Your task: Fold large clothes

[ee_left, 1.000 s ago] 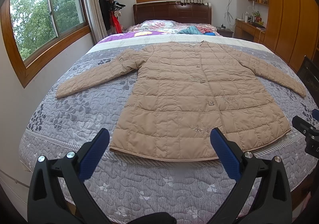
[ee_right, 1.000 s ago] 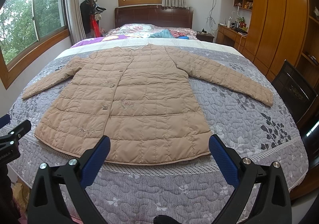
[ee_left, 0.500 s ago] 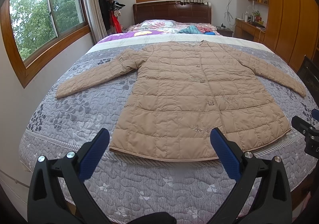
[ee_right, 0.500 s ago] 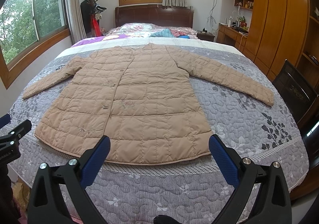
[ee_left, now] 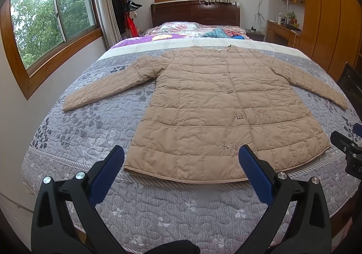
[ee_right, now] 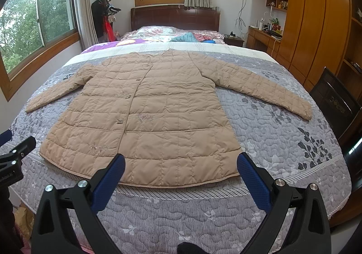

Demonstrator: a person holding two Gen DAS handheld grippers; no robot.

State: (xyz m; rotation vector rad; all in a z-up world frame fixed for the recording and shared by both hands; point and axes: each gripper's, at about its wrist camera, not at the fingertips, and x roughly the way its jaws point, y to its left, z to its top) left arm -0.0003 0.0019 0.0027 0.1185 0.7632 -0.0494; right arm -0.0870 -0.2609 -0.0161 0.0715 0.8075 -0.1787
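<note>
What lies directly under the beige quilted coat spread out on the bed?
The coat lies flat on a grey floral quilt, which shows all around it. The quilt beneath the coat is covered, so anything there cannot be seen. Both open grippers hang short of the hem.

a bed point(ee_left: 158, 208) with a grey quilted floral cover is backed by a dark wooden headboard point(ee_left: 195, 13). daylight is admitted through wood-framed windows point(ee_left: 54, 21) on the white walls, with trees seen outside. a coat stand point(ee_right: 104, 12) is placed in the far corner, and wooden wardrobes point(ee_right: 316, 28) and a desk point(ee_right: 262, 38) are lined along the opposite wall.
</note>
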